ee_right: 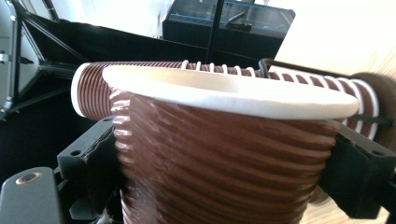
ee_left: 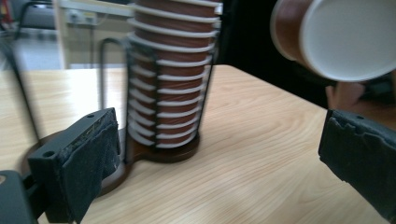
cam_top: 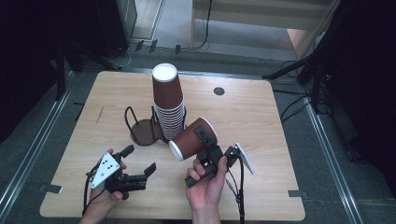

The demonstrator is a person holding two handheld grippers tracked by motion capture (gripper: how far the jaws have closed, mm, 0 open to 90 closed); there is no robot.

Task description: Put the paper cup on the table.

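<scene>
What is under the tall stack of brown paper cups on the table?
The stack of cups stands upside down on the round dark base of a wire cup holder, which rests on the wooden table. The cups cover the middle of that base.

stack of cups: top cut off by upper frame edge | held cup: lower body cut off at bottom edge, hides much of the right tongs | wire holder: left loop blurred | counter: near edge hidden behind forearms
</scene>
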